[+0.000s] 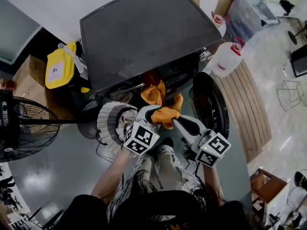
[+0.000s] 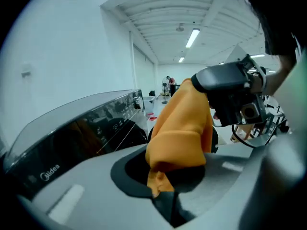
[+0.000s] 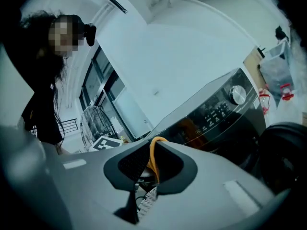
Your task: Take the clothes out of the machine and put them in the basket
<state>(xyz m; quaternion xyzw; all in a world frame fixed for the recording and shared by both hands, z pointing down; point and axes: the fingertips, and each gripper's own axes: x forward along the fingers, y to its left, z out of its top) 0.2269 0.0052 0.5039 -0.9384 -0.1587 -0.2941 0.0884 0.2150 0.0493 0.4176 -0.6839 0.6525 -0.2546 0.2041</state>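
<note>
Both jaws, left gripper (image 1: 150,112) and right gripper (image 1: 176,122), are clamped on an orange cloth (image 1: 165,115), held beside the basket (image 1: 106,120), not yet dropped in, its tail trailing toward the machine (image 1: 144,37).

The orange cloth (image 2: 182,128) looks soft and matt, while the dark machine (image 1: 144,32) top gleams glossy.

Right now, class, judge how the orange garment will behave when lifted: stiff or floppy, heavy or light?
Probably floppy: the orange garment folds and sags between the left gripper and right gripper. Likely light, since two thin pinches hold it up.
</note>
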